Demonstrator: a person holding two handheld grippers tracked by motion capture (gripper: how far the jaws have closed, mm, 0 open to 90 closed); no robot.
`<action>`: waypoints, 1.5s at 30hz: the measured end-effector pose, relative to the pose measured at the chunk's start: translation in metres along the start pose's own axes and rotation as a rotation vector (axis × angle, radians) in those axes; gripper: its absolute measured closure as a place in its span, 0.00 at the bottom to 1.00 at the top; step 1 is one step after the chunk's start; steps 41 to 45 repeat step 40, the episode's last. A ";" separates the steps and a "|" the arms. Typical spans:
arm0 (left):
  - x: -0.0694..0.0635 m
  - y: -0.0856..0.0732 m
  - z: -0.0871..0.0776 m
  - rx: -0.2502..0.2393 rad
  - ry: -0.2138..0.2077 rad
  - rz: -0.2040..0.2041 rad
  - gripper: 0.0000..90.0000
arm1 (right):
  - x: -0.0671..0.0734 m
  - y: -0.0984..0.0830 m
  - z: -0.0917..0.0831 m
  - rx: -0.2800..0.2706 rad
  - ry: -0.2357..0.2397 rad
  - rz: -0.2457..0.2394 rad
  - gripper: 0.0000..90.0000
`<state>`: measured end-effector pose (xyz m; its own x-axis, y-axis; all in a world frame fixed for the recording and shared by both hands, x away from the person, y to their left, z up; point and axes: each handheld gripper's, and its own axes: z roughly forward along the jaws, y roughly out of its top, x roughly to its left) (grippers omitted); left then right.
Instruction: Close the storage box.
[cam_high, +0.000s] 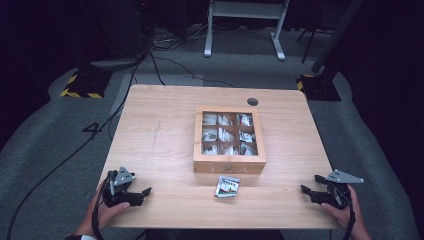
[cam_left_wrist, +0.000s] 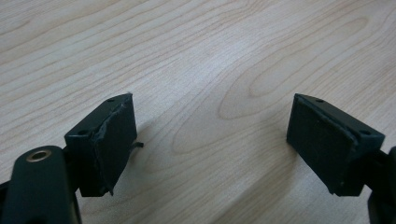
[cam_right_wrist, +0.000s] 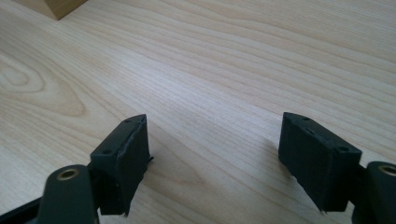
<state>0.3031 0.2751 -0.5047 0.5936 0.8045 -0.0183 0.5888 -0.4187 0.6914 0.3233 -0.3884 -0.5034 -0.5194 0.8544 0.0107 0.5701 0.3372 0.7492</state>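
Note:
A wooden box (cam_high: 229, 165) with a windowed lid stands closed at the middle of the table, several small packets visible in its compartments. A small packet (cam_high: 227, 187) lies on the table just in front of the box. My left gripper (cam_high: 144, 193) rests at the front left corner of the table, held by a hand, its jaws open over bare wood (cam_left_wrist: 210, 135). At the front right edge my right gripper (cam_high: 307, 186) is held low, also open with nothing between its jaws (cam_right_wrist: 215, 154). A corner of the box (cam_right_wrist: 58, 7) shows at the top left of the right gripper view.
The light wooden table (cam_high: 160, 135) has a round cable hole (cam_high: 252, 101) near its far edge. Beyond it are grey carpet, cables, a white stand's legs (cam_high: 245, 30) and dark posts with hazard-striped bases (cam_high: 80, 87).

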 end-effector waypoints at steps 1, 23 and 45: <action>0.000 0.000 0.000 0.000 0.000 0.000 0.18 | 0.000 0.000 0.000 0.000 -0.004 0.002 0.27; 0.002 0.001 0.001 0.002 -0.011 0.005 0.17 | 0.001 0.001 0.002 0.008 -0.020 -0.006 0.25; 0.003 0.003 0.003 0.005 -0.005 0.008 0.16 | 0.001 0.001 0.002 0.007 -0.017 -0.003 0.25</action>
